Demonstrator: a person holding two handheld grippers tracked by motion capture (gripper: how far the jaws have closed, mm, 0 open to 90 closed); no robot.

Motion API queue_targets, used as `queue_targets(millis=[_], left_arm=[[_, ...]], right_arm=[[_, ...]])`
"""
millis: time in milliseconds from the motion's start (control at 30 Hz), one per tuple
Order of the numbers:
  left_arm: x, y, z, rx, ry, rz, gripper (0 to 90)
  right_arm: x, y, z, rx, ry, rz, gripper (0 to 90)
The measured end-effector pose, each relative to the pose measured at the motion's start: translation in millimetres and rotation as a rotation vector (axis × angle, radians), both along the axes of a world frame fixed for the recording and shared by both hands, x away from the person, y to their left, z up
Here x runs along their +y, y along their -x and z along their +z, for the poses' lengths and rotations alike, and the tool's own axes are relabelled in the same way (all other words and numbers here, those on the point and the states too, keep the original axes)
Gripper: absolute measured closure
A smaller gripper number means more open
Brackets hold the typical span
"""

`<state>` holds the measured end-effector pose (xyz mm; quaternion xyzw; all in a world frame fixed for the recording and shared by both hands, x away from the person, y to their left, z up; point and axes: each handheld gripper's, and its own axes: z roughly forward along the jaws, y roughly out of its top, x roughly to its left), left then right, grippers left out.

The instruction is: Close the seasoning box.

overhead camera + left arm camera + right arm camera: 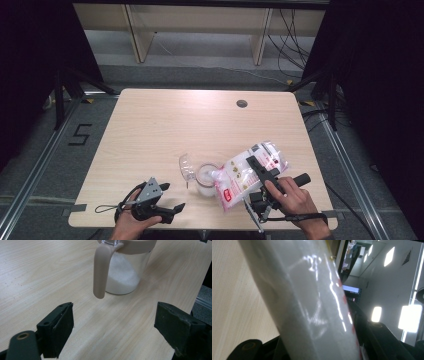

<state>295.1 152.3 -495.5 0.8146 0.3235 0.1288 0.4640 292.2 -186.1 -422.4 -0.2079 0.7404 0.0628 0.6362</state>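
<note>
Right gripper [261, 176] clamps white bag [250, 170], tilted with its mouth over jar [205, 181]; left gripper [172, 202] wide, empty, just left of jar.

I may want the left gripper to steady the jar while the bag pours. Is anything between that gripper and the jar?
Nothing visible: bare table lies between the open left gripper and the jar, whose handle hangs on the gripper's side.

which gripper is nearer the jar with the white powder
Right. The right gripper holds the bag tilted with its corner over the jar. The left gripper rests open on the table, off to the jar's left and toward the person.
</note>
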Motion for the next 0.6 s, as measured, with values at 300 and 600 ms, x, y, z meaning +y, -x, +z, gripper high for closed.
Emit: queue_targets(millis=[300, 600], left_arm=[[-2.3, 1.1, -0.8, 0.008, 0.036, 0.009, 15.4], [0.1, 0.0, 0.1, 0.0, 0.0, -0.001, 15.4]], right_arm=[[0.9, -4.0, 1.8, 0.009, 0.008, -0.03, 63.6], [-3.9, -5.6, 1.7, 0.002, -0.013, -0.051, 63.7]])
